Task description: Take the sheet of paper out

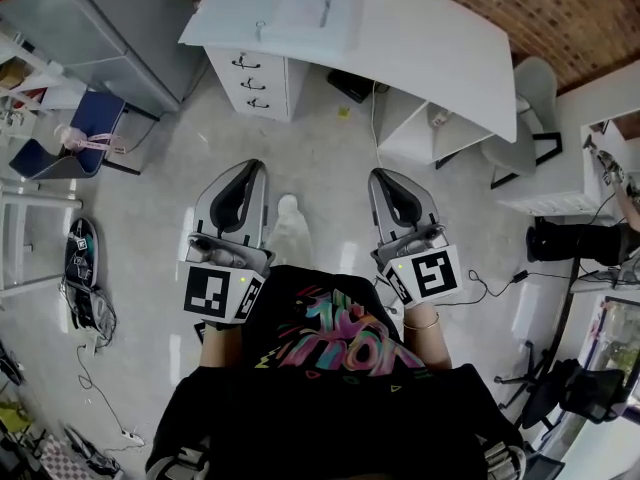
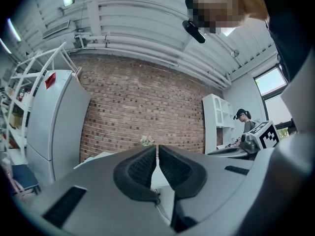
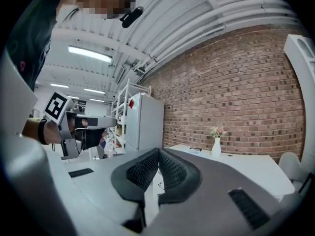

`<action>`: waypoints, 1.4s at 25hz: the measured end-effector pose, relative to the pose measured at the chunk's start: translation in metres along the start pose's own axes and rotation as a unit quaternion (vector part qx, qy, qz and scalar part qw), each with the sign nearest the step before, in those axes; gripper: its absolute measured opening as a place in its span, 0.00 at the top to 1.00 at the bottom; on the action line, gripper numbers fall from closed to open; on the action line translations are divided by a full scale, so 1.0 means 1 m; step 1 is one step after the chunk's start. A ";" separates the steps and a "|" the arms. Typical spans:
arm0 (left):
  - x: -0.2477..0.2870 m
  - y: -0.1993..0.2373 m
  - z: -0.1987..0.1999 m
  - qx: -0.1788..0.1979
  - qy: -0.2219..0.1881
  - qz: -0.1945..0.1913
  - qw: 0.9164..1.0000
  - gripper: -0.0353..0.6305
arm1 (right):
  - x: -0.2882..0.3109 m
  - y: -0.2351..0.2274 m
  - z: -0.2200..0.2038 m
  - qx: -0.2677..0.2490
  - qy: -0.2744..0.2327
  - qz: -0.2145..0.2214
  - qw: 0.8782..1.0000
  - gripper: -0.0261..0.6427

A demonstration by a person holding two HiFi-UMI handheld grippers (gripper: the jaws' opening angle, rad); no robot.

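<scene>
pointing toward the white desk [image 1: 430, 48], left gripper [image 2: 157, 149] fully closed and empty, right gripper [image 3: 158, 152] closed, holding nothing

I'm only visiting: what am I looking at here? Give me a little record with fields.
Holder: a standing person, one tool in each hand
Left tool: shut, nothing between its jaws
Right tool: shut, nothing between its jaws
Ahead: white desk with drawers, both tools short of it
On the desk: vase of flowers
Behind: brick wall
</scene>
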State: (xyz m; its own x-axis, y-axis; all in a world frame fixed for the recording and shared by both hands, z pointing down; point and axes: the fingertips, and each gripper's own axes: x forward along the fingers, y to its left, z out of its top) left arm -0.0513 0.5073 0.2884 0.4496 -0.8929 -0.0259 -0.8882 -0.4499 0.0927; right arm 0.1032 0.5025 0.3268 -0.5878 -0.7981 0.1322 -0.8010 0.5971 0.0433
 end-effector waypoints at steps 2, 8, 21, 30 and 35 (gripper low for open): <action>0.027 0.025 0.004 -0.003 -0.002 -0.002 1.000 0.90 | 0.031 -0.016 0.004 -0.003 0.005 -0.005 1.000 0.93; 0.104 0.095 0.017 -0.008 -0.003 -0.004 1.000 0.90 | 0.115 -0.064 0.026 -0.009 0.008 -0.023 1.000 0.93; 0.200 0.183 0.003 -0.013 0.024 -0.023 0.999 0.90 | 0.231 -0.113 0.012 0.012 0.039 -0.049 0.998 0.93; 0.252 0.212 -0.017 -0.018 0.031 -0.012 0.999 0.90 | 0.288 -0.152 -0.001 0.016 0.039 -0.039 0.998 0.93; 0.320 0.237 -0.010 -0.008 0.024 -0.001 1.000 0.90 | 0.341 -0.202 0.004 0.014 0.036 -0.025 0.999 0.93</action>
State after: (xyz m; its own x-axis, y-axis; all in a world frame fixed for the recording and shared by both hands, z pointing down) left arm -0.1165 0.1150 0.3120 0.4553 -0.8901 0.0220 -0.8860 -0.4506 0.1093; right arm 0.0642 0.1087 0.3589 -0.5382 -0.8184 0.2017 -0.8327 0.5533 0.0232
